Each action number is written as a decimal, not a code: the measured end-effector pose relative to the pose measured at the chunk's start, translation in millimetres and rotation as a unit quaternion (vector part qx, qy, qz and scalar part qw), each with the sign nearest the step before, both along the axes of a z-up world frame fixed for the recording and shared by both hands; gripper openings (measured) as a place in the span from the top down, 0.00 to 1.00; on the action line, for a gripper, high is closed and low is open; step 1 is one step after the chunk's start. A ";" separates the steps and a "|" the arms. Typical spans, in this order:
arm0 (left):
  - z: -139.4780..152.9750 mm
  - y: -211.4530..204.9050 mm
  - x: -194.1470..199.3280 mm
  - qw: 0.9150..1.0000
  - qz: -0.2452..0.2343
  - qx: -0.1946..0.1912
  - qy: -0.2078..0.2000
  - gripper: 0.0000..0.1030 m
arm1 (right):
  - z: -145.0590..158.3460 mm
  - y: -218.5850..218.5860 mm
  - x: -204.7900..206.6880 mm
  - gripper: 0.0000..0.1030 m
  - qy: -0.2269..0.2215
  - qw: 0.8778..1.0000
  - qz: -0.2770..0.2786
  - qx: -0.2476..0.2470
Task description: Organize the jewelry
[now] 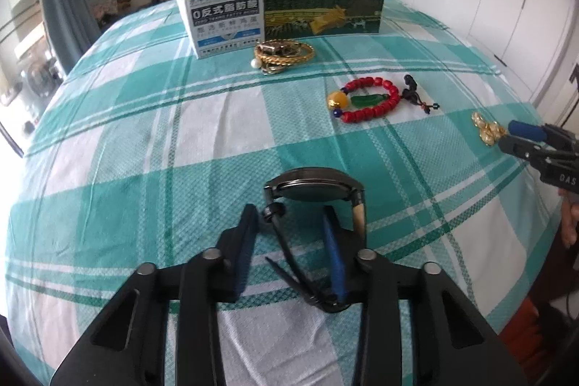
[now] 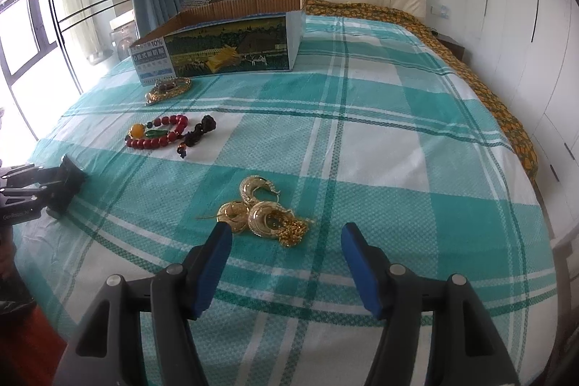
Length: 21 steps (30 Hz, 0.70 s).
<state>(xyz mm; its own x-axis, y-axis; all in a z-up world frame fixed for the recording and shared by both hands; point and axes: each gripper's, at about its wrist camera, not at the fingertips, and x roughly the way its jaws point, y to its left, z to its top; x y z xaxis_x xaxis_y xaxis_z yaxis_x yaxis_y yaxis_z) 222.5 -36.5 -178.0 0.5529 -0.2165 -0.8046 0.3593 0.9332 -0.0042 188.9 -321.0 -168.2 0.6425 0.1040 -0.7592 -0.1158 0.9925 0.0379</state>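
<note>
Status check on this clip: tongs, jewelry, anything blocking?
Left tongs around watch strap, grip unclear. Right tongs open over gold earrings. Box unobstructed.

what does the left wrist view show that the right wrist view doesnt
Only the left wrist view shows the dark wristwatch, its strap between the left gripper fingers.

Only the right wrist view shows the gold earrings fully, lying ahead of the open right gripper, plus the orange patterned blanket along the bed's far edge.

Both show the cardboard box, the gold bangles before it, the red bead bracelet and the teal plaid sheet.
</note>
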 end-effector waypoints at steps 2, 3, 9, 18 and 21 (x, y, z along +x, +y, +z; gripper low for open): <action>0.2 -5.4 -0.3 1.000 -0.009 0.001 -0.002 0.88 | -4.7 6.5 7.7 0.35 0.004 1.000 0.009 -0.013; 0.1 -7.0 -0.3 1.000 -0.010 0.000 -0.003 0.89 | -4.9 11.3 9.7 0.35 0.002 1.000 0.016 -0.023; 0.4 -5.9 -0.3 1.000 -0.004 -0.012 -0.002 0.90 | -4.2 19.3 6.3 0.60 0.000 0.999 0.034 -0.032; 2.5 -4.6 -1.3 1.000 -0.003 -0.023 -0.005 0.91 | 4.3 11.2 -5.8 0.74 0.000 1.000 0.025 -0.004; 5.4 -2.6 -3.0 1.000 -0.001 -0.024 -0.007 0.91 | 9.5 10.3 -9.3 0.74 -0.004 1.000 0.023 0.007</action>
